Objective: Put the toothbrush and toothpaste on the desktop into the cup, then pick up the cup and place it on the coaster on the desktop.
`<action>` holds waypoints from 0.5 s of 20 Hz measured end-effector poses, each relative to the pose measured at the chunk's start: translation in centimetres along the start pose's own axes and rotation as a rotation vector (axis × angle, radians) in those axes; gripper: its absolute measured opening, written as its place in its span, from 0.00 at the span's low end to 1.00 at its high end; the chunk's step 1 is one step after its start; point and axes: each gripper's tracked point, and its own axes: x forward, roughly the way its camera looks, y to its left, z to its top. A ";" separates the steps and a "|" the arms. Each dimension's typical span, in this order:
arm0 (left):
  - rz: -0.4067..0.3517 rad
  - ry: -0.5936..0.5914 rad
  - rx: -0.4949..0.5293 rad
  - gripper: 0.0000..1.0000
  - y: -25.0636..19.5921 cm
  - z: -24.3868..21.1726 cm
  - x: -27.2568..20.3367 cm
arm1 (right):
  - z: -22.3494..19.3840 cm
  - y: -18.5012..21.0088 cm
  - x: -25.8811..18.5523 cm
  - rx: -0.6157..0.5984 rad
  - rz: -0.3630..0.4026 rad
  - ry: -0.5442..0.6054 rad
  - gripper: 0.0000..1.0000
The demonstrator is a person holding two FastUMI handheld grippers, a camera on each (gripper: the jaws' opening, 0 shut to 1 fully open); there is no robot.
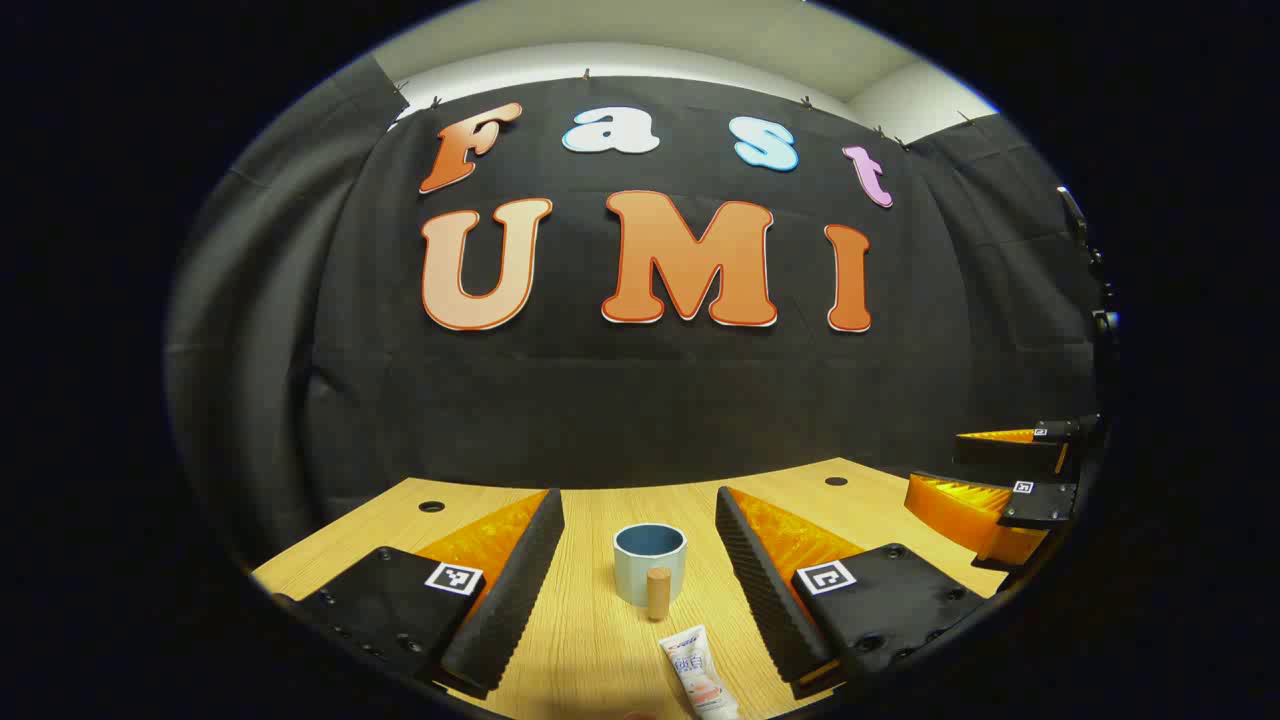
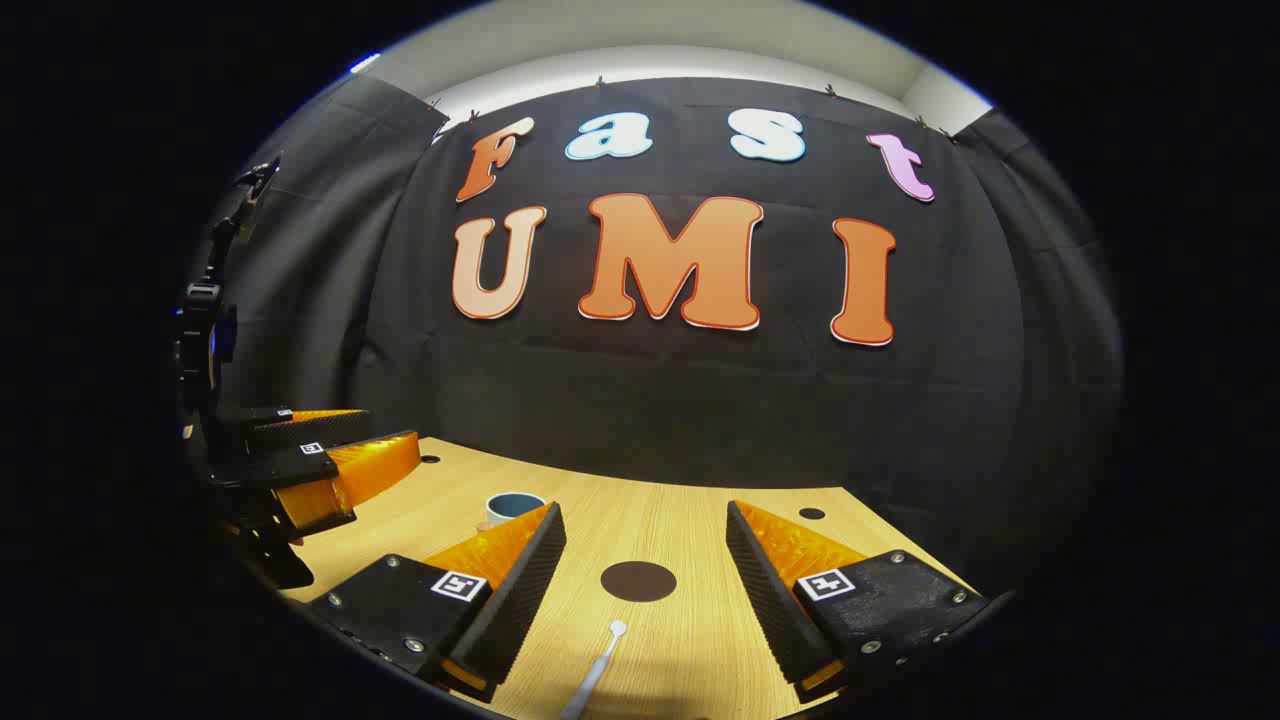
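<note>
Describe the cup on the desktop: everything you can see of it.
The cup is a short, round, pale blue-grey mug with a darker blue inside, smooth like glazed ceramic. It stands upright on the wooden desktop, mouth open and, as far as its inside shows, nothing in it. A light wooden handle or peg shows at its near side. It stands ahead of the open left gripper, untouched; the toothpaste tube lies nearer, apart from it.

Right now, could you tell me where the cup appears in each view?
Left gripper view: the cup stands low at centre, between that camera's own tongs.
Right gripper view: the cup sits left of centre, partly behind the left finger.
Shared landmark: the wooden desktop under it.
</note>
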 end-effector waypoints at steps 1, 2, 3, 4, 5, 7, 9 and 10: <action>-0.004 0.000 0.000 0.99 -0.2 0.0 0.1 | -0.2 -0.1 0.0 0.004 -0.003 0.007 0.97; -0.004 0.004 0.001 0.99 -0.4 -0.1 0.2 | -0.4 -0.2 0.0 0.014 -0.005 0.016 0.97; -0.005 0.005 0.004 0.99 -0.4 -0.2 0.2 | -0.4 -0.2 -0.1 0.026 -0.001 0.021 0.97; -0.003 0.005 0.007 0.98 -0.6 -0.1 0.4 | -0.5 -0.3 -0.1 0.039 -0.001 0.025 0.98; -0.002 0.006 0.006 0.99 -0.5 -0.3 0.4 | -0.5 -0.6 -0.1 0.047 -0.002 0.028 0.97; -0.005 0.018 -0.008 0.99 -0.9 -0.5 0.6 | -0.4 -0.9 -0.2 0.056 -0.006 0.029 0.97; -0.008 0.034 -0.012 0.99 -1.3 -0.8 0.8 | -0.6 -0.9 -0.5 0.055 -0.007 0.029 0.97; -0.009 0.040 -0.010 0.99 -1.4 -0.9 0.8 | -0.6 -1.0 -0.5 0.050 -0.010 0.031 0.97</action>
